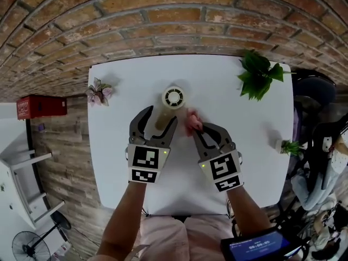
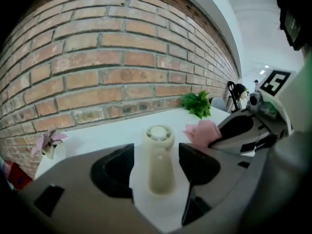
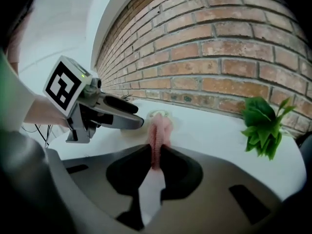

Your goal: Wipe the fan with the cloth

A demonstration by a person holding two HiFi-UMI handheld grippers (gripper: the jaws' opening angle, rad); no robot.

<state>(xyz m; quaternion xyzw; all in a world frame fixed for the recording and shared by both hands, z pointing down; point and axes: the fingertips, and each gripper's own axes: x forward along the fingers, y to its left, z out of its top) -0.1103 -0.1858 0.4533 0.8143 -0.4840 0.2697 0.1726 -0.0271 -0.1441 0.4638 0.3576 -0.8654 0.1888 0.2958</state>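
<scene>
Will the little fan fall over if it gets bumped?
Probably: the tall cream plastic fan stands upright on a narrow base, so a nudge could tip it. It looks stiff and light and might slide on the white table.

Left gripper (image 1: 159, 118) tilts downward, jaws apart on either side of the fan's (image 1: 174, 97) handle, with a gap showing at each pad; right gripper (image 1: 197, 130), just right of the fan, is clamped on the pink cloth (image 1: 191, 121); both forearms (image 1: 122, 216) reach in from the fan's near side.

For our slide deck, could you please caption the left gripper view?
Left tool, open, frames the cream fan on the white table; right tool holds the pink cloth beside it.
</scene>
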